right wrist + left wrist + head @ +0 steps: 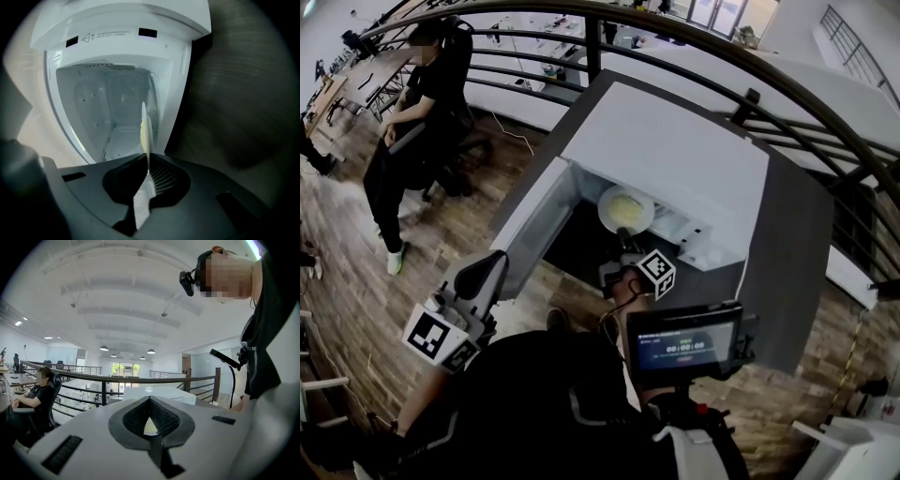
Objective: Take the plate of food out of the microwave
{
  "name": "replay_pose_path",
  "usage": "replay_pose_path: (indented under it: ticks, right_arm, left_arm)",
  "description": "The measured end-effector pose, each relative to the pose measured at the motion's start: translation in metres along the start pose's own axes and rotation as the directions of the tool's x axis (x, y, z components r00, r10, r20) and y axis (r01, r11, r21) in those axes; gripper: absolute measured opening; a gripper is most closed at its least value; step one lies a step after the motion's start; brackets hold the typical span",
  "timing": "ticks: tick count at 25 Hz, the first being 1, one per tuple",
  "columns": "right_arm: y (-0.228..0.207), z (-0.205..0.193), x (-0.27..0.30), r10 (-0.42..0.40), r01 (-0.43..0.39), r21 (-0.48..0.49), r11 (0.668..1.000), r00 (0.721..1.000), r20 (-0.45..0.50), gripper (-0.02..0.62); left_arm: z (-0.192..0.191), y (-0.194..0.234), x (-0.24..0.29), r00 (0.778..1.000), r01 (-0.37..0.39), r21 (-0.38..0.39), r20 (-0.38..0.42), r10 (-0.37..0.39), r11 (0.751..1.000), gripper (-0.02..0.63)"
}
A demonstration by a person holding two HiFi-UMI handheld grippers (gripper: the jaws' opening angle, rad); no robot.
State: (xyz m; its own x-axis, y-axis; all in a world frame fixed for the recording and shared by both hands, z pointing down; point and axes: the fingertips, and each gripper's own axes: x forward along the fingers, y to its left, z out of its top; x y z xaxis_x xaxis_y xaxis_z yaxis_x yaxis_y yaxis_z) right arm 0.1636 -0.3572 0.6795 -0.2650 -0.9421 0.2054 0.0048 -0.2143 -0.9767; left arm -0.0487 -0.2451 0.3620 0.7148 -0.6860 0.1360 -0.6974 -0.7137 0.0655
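Observation:
A white microwave (666,150) stands on a dark table (792,272) with its door (532,223) swung open to the left. A white plate (625,208) with pale yellow food (626,200) sits at the mouth of the cavity. My right gripper (625,242) is shut on the plate's near rim. In the right gripper view the plate (145,129) appears edge-on, pinched between the pads of the right gripper (148,161), with the white cavity (112,112) behind it. My left gripper (487,267) hangs low at the left, points up and away, and is shut (150,399) on nothing.
A person sits on a chair (422,112) at the far left on the wooden floor. A dark railing (694,37) curves behind the microwave. A small screen (684,344) is mounted in front of my chest. Desks stand beyond the railing.

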Motion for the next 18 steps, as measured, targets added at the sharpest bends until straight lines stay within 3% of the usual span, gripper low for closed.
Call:
replay_pose_path:
  ticks: [12, 18]
  right_arm:
    - [0.025, -0.027, -0.066, 0.049, -0.049, 0.005, 0.999, 0.992, -0.112, 0.014]
    - [0.053, -0.045, -0.096, 0.072, -0.074, -0.014, 0.997, 0.992, -0.108, 0.015]
  left_arm:
    - [-0.006, -0.032, 0.025, 0.991, 0.135, -0.022, 0.002, -0.135, 0.991, 0.002]
    - [-0.006, -0.027, 0.032, 0.976, 0.216, -0.038, 0.005, -0.216, 0.976, 0.003]
